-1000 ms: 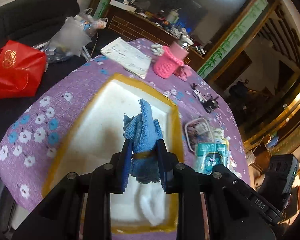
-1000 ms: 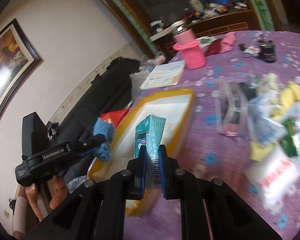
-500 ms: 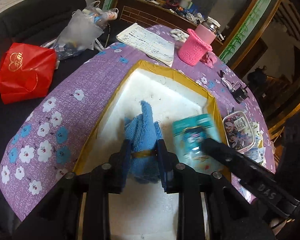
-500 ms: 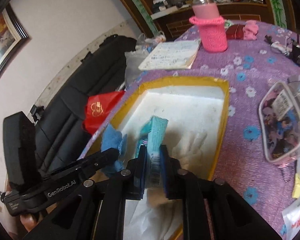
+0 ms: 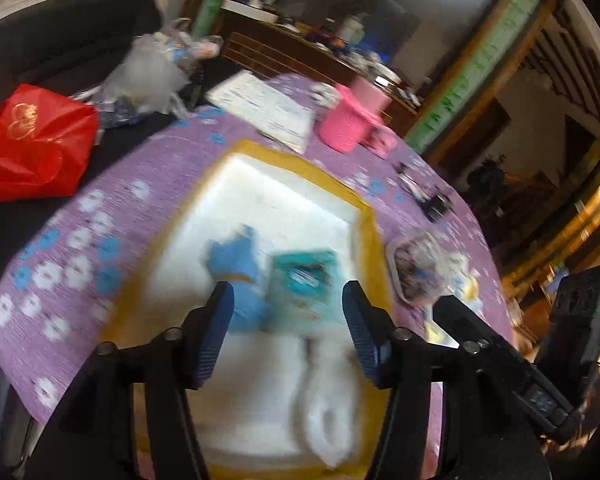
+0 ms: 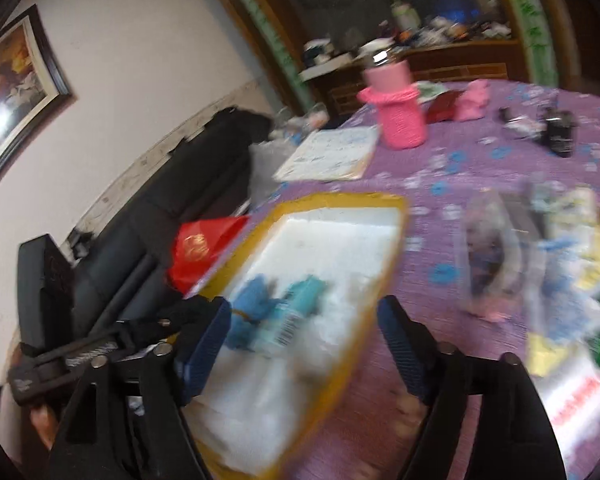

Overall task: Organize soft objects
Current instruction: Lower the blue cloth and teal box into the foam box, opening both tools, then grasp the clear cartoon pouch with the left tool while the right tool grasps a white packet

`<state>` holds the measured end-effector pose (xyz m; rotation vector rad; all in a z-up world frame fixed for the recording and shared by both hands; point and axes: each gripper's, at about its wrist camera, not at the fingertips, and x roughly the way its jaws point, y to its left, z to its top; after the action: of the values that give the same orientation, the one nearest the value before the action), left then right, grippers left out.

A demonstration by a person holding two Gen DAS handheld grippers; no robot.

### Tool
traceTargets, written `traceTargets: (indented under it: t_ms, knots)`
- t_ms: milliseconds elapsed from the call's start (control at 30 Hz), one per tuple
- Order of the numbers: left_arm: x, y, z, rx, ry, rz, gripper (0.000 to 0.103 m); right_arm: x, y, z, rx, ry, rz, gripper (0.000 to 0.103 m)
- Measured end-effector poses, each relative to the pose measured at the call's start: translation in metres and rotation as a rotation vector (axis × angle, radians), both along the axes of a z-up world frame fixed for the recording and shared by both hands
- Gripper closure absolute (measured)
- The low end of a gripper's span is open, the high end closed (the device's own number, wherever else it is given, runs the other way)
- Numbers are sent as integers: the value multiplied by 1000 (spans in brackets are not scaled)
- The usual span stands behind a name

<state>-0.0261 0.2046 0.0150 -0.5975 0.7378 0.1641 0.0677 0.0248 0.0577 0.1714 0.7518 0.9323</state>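
A white foam box with a yellow taped rim (image 5: 370, 220) (image 6: 340, 200) sits on the purple flowered table. Inside it lie a blue cloth bundle (image 5: 236, 264) (image 6: 252, 304), a teal tissue pack (image 5: 304, 276) (image 6: 304, 300) beside it and a white cloth (image 5: 324, 400). My left gripper (image 5: 286, 332) is open and empty, just above the box's near end. My right gripper (image 6: 304, 344) is open and empty over the box's near right rim. The left gripper also shows in the right wrist view (image 6: 100, 352). Both views are blurred.
A pink knitted bottle cover (image 5: 350, 124) (image 6: 400, 116), a notebook (image 5: 268, 112) and a black gadget (image 6: 558, 132) lie at the table's far side. A clear pouch (image 6: 488, 264) and loose packets (image 6: 572, 320) lie right of the box. A red bag (image 5: 36, 140) sits left.
Both grippers have opened. The blue cloth bundle and the teal tissue pack now lie released in the box, and both grippers have pulled back from them.
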Motion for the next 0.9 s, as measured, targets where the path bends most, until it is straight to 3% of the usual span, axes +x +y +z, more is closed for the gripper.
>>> traceTargets:
  t_ms: [167, 300, 533, 667, 900]
  knots:
    - [9, -45, 4, -10, 7, -118, 48, -19, -65, -17, -42, -43, -148, 23]
    - [20, -83, 8, 18, 13, -201, 48, -18, -110, -34, -20, 23, -138, 23]
    - [28, -123, 12, 38, 25, -281, 48, -10, -180, -49, -15, 93, -263, 23]
    - [27, -132, 12, 59, 37, -295, 48, -6, -201, -57, -5, 160, -302, 23]
    - [34, -134, 8, 68, 62, -292, 48, 24, -190, -72, -19, 275, -320, 28]
